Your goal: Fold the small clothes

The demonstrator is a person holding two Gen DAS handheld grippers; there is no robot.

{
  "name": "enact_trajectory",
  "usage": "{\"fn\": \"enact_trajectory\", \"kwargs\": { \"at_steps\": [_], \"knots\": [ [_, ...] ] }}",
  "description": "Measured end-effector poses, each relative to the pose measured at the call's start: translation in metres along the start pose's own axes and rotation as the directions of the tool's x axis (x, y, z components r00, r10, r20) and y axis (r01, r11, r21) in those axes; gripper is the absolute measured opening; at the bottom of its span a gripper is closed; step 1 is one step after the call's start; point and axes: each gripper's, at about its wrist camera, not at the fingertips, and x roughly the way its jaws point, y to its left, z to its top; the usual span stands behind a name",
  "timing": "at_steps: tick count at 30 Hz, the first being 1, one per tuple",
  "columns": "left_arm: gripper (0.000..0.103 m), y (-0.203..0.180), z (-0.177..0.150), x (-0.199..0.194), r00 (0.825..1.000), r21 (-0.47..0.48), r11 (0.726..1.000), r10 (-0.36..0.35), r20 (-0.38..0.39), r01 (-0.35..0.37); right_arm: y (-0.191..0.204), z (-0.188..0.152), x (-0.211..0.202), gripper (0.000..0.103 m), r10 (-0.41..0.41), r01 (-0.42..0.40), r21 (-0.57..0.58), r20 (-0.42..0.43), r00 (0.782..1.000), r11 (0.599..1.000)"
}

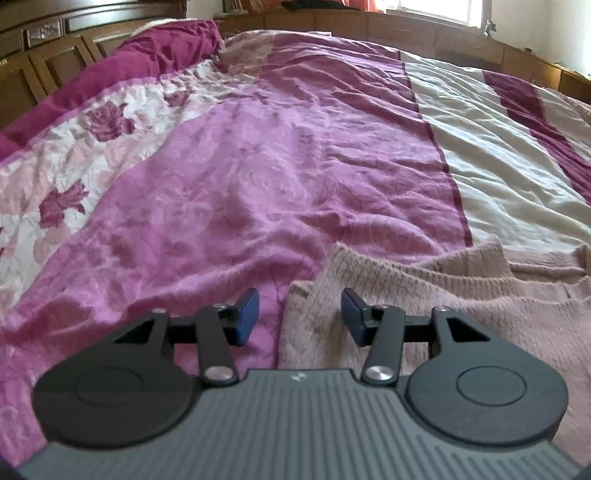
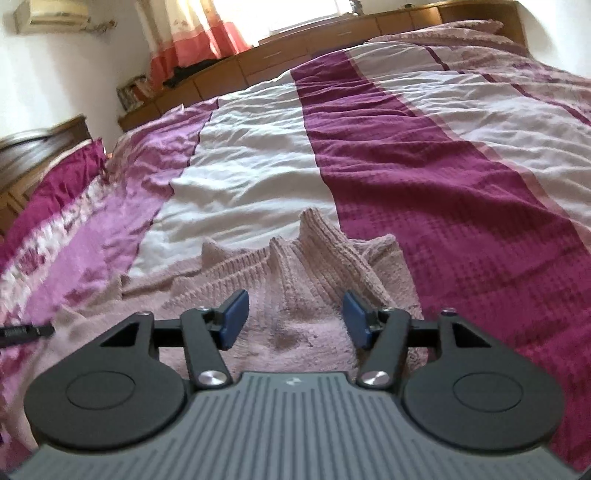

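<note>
A home bedroom: a wide bed under a pink, magenta and cream floral quilt (image 1: 258, 166); carved dark wooden headboard (image 1: 48, 33); coral curtains (image 2: 199, 40) beside a bright window; wall-mounted air conditioner (image 2: 55, 14).

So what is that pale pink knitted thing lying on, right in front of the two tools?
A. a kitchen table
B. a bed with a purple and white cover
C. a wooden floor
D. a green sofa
B: the pink sweater is spread on a bed cover of purple and white stripes, with a wooden headboard behind; both the left tool and the right tool hang open over it, gripping nothing.
</note>
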Motion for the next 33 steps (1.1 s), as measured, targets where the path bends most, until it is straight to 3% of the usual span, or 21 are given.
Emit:
{"fn": "enact_trajectory", "kwargs": {
  "at_steps": [4,11,15,20,33],
  "knots": [
    [0.059,0.010,-0.004,-0.012,1.000,-0.020,1.000,-0.006,-0.023,0.005,0.000,0.000,-0.016,0.067,0.002,-0.003,0.037,0.019,1.000,0.999],
    [0.061,0.026,-0.010,-0.039,0.998,-0.056,0.998,-0.024,-0.064,0.021,-0.007,-0.005,-0.049,0.079,0.001,-0.005,0.065,0.058,0.998,0.998],
    [0.072,0.030,-0.018,-0.056,0.994,-0.057,0.997,-0.052,-0.092,0.047,-0.017,-0.013,-0.065,0.082,-0.011,0.005,0.101,0.056,0.998,0.995],
    [0.072,0.028,-0.033,-0.072,0.983,-0.051,0.992,-0.122,-0.139,0.116,-0.033,-0.026,-0.082,0.084,-0.028,0.022,0.149,0.041,0.999,0.989],
    [0.072,0.020,-0.068,-0.099,0.974,-0.056,0.993,-0.114,-0.194,0.105,-0.058,-0.057,-0.107,0.085,-0.035,0.034,0.253,-0.001,0.999,0.967]
  ]
}}
